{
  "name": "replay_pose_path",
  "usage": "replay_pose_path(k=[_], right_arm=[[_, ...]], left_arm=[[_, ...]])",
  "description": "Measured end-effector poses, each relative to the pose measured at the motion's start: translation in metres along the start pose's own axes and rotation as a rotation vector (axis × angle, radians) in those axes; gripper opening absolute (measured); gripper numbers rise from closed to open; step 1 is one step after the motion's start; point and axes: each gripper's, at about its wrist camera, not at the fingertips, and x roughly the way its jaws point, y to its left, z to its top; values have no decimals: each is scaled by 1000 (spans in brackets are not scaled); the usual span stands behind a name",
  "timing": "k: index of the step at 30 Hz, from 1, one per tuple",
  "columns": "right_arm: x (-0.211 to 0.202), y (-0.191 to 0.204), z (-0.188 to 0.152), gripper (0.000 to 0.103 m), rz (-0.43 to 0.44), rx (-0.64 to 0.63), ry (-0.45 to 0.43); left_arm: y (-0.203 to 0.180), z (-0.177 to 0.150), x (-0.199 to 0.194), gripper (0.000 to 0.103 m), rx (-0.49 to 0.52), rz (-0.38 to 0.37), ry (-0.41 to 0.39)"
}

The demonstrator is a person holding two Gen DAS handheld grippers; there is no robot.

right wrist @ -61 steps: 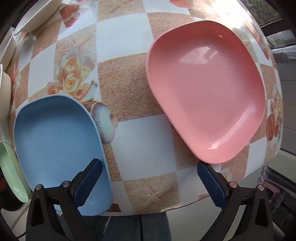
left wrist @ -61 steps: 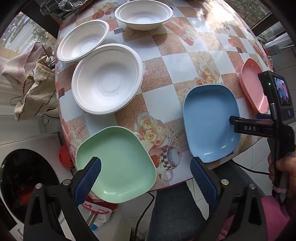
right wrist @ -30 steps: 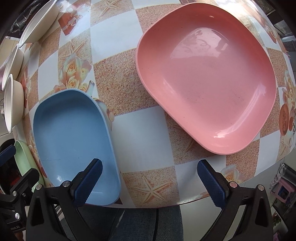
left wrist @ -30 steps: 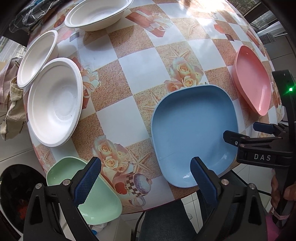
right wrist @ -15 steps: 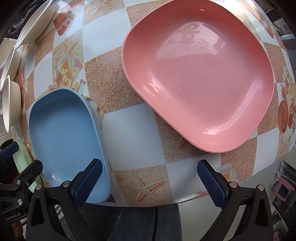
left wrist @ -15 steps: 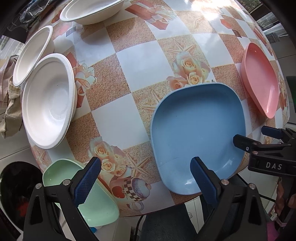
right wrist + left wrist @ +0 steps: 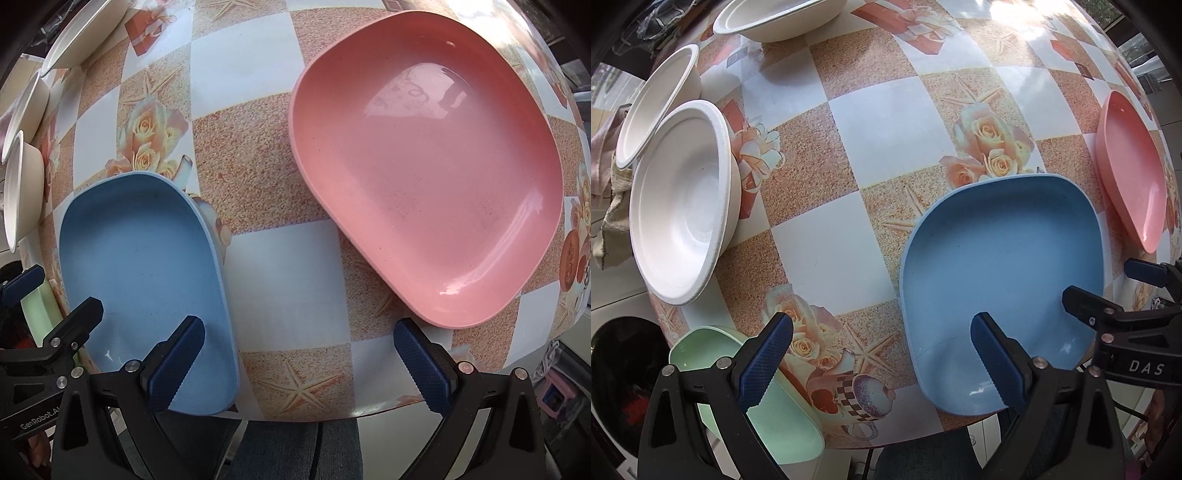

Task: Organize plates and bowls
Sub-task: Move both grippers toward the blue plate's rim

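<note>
Since two seconds ago both tongs have advanced over the desk edge: the left tongs (image 7: pixel 882 347) swung off the green plate (image 7: pixel 768 417) toward the blue plate (image 7: pixel 1001 280), and the pink plate (image 7: pixel 424 162) now fills more of the right wrist view. Left tongs are apart, holding nothing, right pad over the blue plate's near rim at lower centre. Right tongs (image 7: pixel 299 350) are likewise apart and empty, straddling bare desk between the blue plate at lower left and the pink plate at upper right. Judged step: approach before a first pick, nothing stacked yet. Next move likely calls for lowering one pad under a plate rim and closing. Three white bowls (image 7: pixel 679 199) sit at upper left of the left view, apart from the plates. Desk (image 7: pixel 886 140) carries a glossy checkered rose-and-starfish cloth; cloths hang at far left, tiled floor below.
</note>
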Motion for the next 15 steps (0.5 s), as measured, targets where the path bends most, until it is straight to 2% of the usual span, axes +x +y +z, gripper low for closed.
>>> replay_pose_path(k=[6,9,11,15], right_arm=[[-10,11,16,103,-90,-51,30],[-21,16,32,103,-82,-50,30],[-23,11,42,103,-86,-43,69],[-20,0,51,103,-88,-40,98]], left_arm=[[-5,4,26,98,-5,-21,13],[-1,4,39,101,-14,-21,18],[2,3,47,103,-20,-22,17],[14,5,60,103,-50,-75,34]])
